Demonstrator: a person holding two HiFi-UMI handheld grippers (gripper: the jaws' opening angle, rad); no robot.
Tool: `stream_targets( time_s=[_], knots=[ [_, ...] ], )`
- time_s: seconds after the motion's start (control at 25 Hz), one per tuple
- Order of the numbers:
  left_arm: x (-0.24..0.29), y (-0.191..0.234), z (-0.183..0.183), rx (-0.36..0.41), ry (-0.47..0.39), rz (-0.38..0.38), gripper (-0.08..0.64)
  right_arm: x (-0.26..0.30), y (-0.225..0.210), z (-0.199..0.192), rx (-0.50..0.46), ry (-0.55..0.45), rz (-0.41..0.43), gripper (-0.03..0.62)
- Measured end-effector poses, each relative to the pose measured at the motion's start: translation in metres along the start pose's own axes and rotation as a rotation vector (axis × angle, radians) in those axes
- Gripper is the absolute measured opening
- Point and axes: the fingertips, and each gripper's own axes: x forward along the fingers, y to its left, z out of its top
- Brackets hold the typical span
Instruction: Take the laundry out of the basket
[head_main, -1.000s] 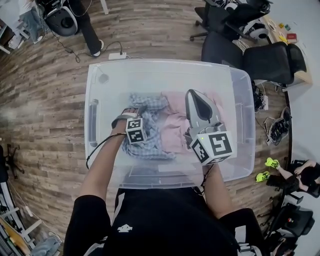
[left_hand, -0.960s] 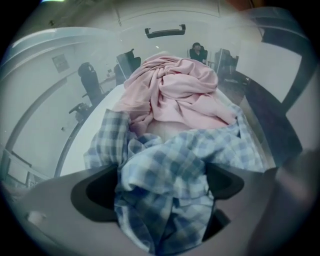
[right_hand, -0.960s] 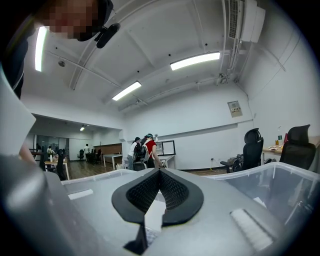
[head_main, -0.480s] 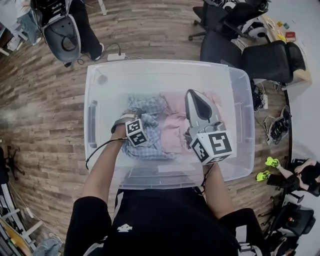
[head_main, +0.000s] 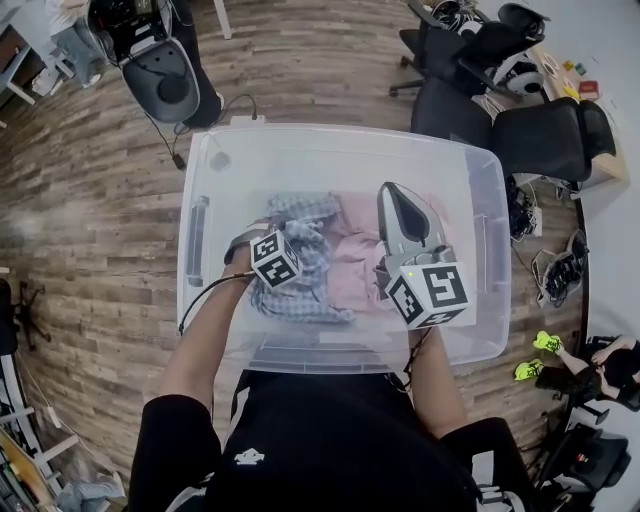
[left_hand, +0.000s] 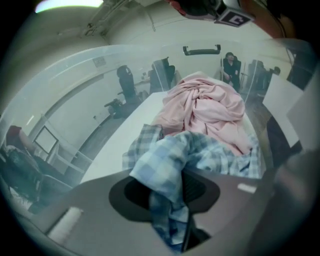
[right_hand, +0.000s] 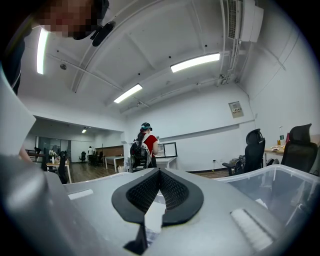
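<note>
A clear plastic basket (head_main: 200, 170) stands on the wooden floor. Inside lie a blue checked shirt (head_main: 300, 292) and a crumpled pink garment (head_main: 352, 245). My left gripper (head_main: 303, 238) points steeply down into the basket. Its jaws have just been closing, and they now pinch a fold of the blue checked shirt (left_hand: 165, 165), which bunches up between the left gripper (left_hand: 176, 194) pads. The pink garment (left_hand: 207, 112) lies just beyond it. My right gripper (head_main: 392, 192) is held level above the pink garment. Seen along its own jaws, the right gripper (right_hand: 160, 176) is shut with nothing between its pads.
Black office chairs (head_main: 540, 125) stand at the back right of the basket. A power strip (head_main: 245, 121) and cables lie behind it. A person's legs (head_main: 190, 95) are at the back left, another person (head_main: 600, 360) sits at the right. A person in red (right_hand: 145, 147) stands far off.
My left gripper has shut on the blue checked shirt and risen, drawing the cloth up into a bunch. The right gripper has not moved.
</note>
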Motion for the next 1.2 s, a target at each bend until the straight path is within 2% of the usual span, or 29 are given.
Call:
stream_targets(
  time_s=[0.24, 0.52, 0.84, 1.04, 1.2],
  knots=[
    [-0.047, 0.033, 0.029, -0.052, -0.103, 0.116, 0.135, -0.002, 0.007, 0.009, 0.008, -0.027, 0.021, -0.001],
    [-0.122, 0.066, 0.064, -0.119, -0.268, 0.277, 0.135, -0.003, 0.015, 0.014, 0.012, -0.041, 0.050, -0.001],
    [-0.227, 0.095, 0.095, -0.116, -0.435, 0.492, 0.135, 0.001, 0.031, 0.008, 0.012, -0.005, 0.115, -0.001],
    [-0.279, 0.111, 0.089, -0.096, -0.471, 0.616, 0.136, 0.009, 0.050, 0.003, 0.011, 0.013, 0.166, 0.000],
    [-0.317, 0.121, 0.071, -0.144, -0.497, 0.719, 0.137, 0.019, 0.077, -0.003, -0.017, 0.045, 0.238, 0.000]
  ],
)
